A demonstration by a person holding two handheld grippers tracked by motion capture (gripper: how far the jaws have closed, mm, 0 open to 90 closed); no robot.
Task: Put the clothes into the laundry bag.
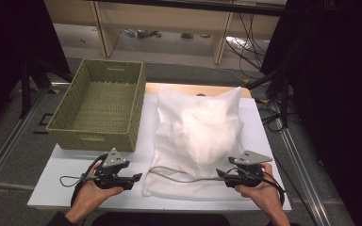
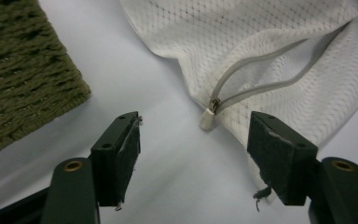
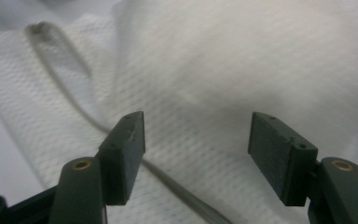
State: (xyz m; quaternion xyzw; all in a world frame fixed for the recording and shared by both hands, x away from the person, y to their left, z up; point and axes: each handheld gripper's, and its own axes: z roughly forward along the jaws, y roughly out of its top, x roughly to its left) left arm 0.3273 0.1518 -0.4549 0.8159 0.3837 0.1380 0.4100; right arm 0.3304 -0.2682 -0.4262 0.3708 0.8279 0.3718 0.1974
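Observation:
A white mesh laundry bag (image 1: 195, 141) lies on the white table (image 1: 66, 165), stuffed with something white. Its grey zipper (image 1: 179, 175) curves along the near end. In the left gripper view the zipper pull (image 2: 207, 119) lies just beyond the open jaws of my left gripper (image 2: 193, 144), with the mesh bag (image 2: 270, 51) behind it. My left gripper (image 1: 134, 178) sits at the bag's near left corner. My right gripper (image 1: 220, 173) hovers over the bag's near right part, open, with mesh (image 3: 200, 93) and the zipper line (image 3: 65, 88) under its jaws. Neither holds anything.
An empty green woven basket (image 1: 99, 106) stands at the table's back left; its corner (image 2: 23, 70) shows in the left gripper view. Shelving and cables stand on the floor beyond the table. Metal rails run along both sides.

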